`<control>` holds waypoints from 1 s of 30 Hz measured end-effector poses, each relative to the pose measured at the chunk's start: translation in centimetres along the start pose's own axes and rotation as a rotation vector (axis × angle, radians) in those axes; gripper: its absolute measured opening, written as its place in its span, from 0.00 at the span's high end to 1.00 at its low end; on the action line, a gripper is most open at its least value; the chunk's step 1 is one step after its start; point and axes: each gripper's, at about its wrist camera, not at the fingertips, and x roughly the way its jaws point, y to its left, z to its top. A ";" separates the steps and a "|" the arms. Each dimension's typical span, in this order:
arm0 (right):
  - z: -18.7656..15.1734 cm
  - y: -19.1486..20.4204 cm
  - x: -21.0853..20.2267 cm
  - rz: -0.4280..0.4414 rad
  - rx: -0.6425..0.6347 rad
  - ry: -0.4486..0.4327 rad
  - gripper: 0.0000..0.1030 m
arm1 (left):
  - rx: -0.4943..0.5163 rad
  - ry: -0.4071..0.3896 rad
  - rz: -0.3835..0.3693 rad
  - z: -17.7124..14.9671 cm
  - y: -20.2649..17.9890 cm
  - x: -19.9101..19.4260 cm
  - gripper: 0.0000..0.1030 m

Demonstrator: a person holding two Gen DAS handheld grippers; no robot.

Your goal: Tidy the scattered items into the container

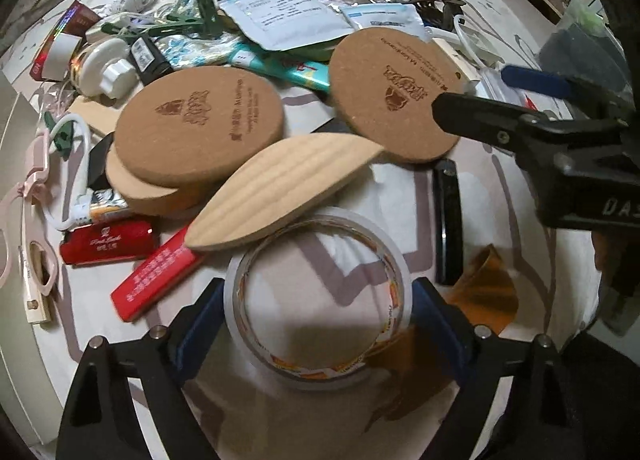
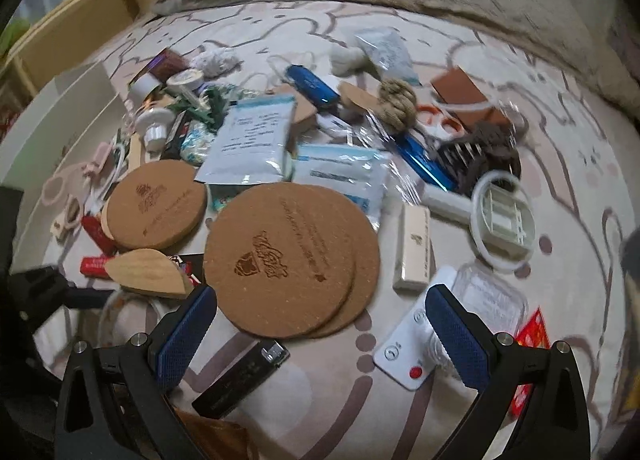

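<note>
Right between the blue pads of the left gripper (image 1: 318, 314) lies a roll of clear tape (image 1: 318, 300), flat on the patterned rug (image 1: 540, 188); the jaws stand wide on either side of it, and whether the pads touch its sides I cannot tell. Just beyond the tape a pale wooden leaf-shaped piece (image 1: 280, 188) rests partly on a stack of cork coasters (image 1: 200, 124) with a burnt-in logo whose lettering is too small to read. To the gripper's left lie a red lighter (image 1: 108, 242) with white script and a red box (image 1: 154, 280) printed in white characters. The right gripper (image 2: 320, 340) hangs open over another pair of cork coasters (image 2: 288, 260), with a black lighter (image 2: 240, 380) between its fingers and a white remote (image 2: 404, 356) by the right one; its black body shows "DAS" in the left view.
</note>
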 end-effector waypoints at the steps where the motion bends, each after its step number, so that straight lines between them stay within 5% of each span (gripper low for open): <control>1: 0.0 0.5 0.0 -0.009 -0.034 -0.007 0.00 | 0.003 0.001 0.002 -0.1 0.3 -0.1 0.12; 9: -0.5 3.5 0.8 -0.050 -0.223 -0.022 0.00 | 0.014 -0.003 0.031 -1.8 3.6 -1.0 0.12; 30: 0.2 4.8 4.4 -0.125 -0.236 0.064 0.00 | 0.064 0.016 0.091 -4.4 6.1 -1.3 0.10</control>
